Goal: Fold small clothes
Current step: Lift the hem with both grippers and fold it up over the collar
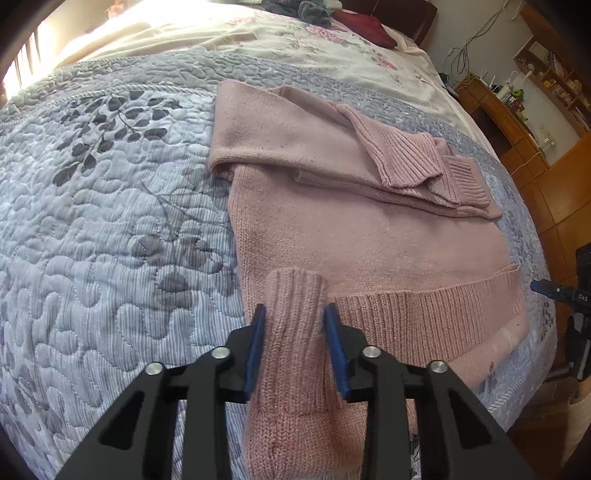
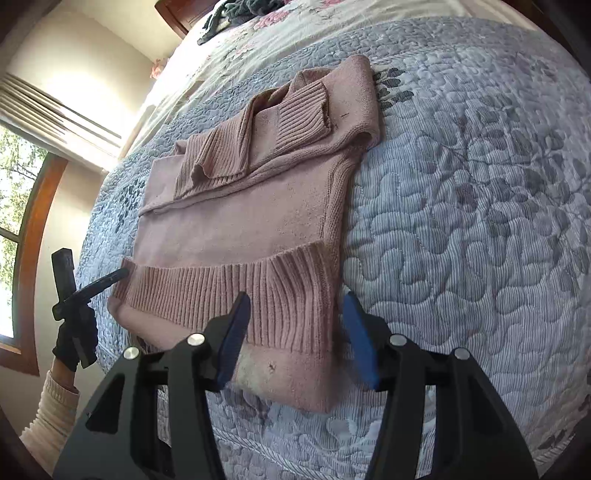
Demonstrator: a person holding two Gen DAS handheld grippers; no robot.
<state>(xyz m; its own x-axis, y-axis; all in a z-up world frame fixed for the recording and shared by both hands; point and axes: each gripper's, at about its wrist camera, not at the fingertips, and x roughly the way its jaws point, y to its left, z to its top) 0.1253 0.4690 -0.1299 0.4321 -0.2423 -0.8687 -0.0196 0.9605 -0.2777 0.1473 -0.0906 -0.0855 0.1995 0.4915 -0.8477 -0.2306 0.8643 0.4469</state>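
A pink knitted sweater [image 1: 369, 229] lies flat on a grey-blue quilted bedspread [image 1: 110, 229] that covers the bed. The upper part of the sweater is folded over the body, and the ribbed collar [image 1: 399, 151] lies on top of this fold.

The left hand-held gripper [image 1: 295, 314] has a ribbed sleeve cuff [image 1: 293, 295] between its two blue pads [image 1: 255, 350]. The cuff stands up between them, and the rest of the sleeve hangs down below the gripper. The pads seem to press on the knit from both sides, but the contact is not fully clear in this view. The ribbed hem [image 1: 424, 314] of the sweater lies just ahead of this gripper and to its right.

The right hand-held gripper [image 2: 295, 310] is released, with its jaws wide apart and nothing between them. It hovers over the near corner of the sweater [image 2: 251, 206], where the ribbed hem [image 2: 229, 291] meets the side edge. To its left, in the right wrist view, a hand in a black glove [image 2: 75, 336] with a cream sleeve [image 2: 51, 410] holds the other tool beside the bed.

Far ahead of the left gripper, dark knitwear [image 1: 310, 11] and a dark red cloth [image 1: 365, 27] lie on a floral sheet [image 1: 288, 48]. A wooden shelf [image 1: 554, 74] at the right holds small items, too small to name.
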